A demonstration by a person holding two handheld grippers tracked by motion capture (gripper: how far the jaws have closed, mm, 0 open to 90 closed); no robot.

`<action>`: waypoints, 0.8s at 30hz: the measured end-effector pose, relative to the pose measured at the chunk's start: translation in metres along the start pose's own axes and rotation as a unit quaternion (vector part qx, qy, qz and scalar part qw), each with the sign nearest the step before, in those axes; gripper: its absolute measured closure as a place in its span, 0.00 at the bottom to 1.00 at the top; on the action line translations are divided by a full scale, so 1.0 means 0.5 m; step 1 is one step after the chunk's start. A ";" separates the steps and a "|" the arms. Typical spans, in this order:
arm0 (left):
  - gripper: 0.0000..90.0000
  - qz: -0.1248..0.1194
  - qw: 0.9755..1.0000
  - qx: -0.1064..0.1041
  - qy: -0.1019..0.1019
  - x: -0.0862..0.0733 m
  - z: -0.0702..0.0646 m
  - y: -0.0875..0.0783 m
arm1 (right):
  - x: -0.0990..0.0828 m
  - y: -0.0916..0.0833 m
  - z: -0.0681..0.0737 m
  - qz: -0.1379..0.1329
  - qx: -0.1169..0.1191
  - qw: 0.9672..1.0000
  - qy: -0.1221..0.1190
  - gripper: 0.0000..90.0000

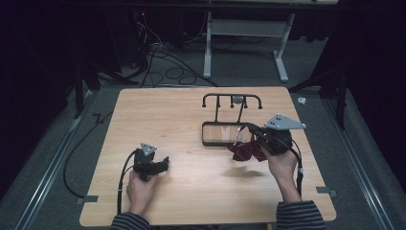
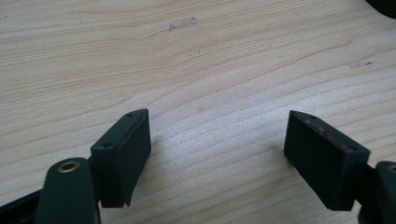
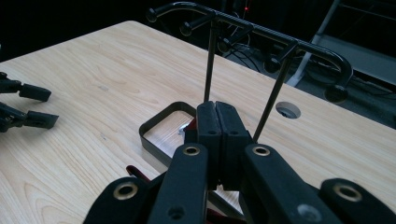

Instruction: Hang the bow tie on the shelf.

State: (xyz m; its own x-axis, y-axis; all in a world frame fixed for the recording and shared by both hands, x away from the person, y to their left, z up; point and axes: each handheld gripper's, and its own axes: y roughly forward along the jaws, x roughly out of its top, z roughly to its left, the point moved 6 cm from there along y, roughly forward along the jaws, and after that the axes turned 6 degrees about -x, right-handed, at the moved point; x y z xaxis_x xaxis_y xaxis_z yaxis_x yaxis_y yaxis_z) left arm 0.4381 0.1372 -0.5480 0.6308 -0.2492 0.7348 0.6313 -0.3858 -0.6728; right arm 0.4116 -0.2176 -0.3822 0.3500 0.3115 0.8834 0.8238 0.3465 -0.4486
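A black hook rack (image 1: 232, 100) stands in its shallow tray (image 1: 223, 133), whose contents are hard to make out. The right gripper (image 1: 250, 129), jaws pressed together on a dark red cloth (image 1: 246, 151), holds it just above the table (image 1: 158, 110); the left gripper (image 1: 165, 163) rests with jaws spread wide.

A wooden table (image 1: 158, 120) carries a black hook rack (image 1: 225, 122).

We see a pale wooden tabletop (image 1: 191, 191) over grey floor (image 1: 43, 158), where black cables (image 1: 165, 67) loop beyond its far edge. A white table frame (image 1: 244, 38) stands behind them, against darkness.
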 end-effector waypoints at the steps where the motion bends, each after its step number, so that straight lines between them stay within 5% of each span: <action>1: 0.26 -0.001 1.000 0.001 0.000 0.000 0.000 0.000 | 0.002 0.001 0.000 -0.001 0.001 1.000 -0.001 1.00; 24: 0.26 0.000 1.000 -0.001 0.001 0.000 0.000 0.000 | 0.043 0.030 0.009 -0.009 0.016 1.000 0.006 1.00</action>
State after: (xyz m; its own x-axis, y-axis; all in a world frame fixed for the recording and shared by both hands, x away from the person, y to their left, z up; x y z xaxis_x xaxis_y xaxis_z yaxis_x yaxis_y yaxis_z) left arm 0.4383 0.1370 -0.5480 0.6301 -0.2505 0.7350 0.6303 -0.3878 -0.6725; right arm 0.4297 -0.2019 -0.3704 0.3406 0.2946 0.8929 0.8150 0.3810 -0.4366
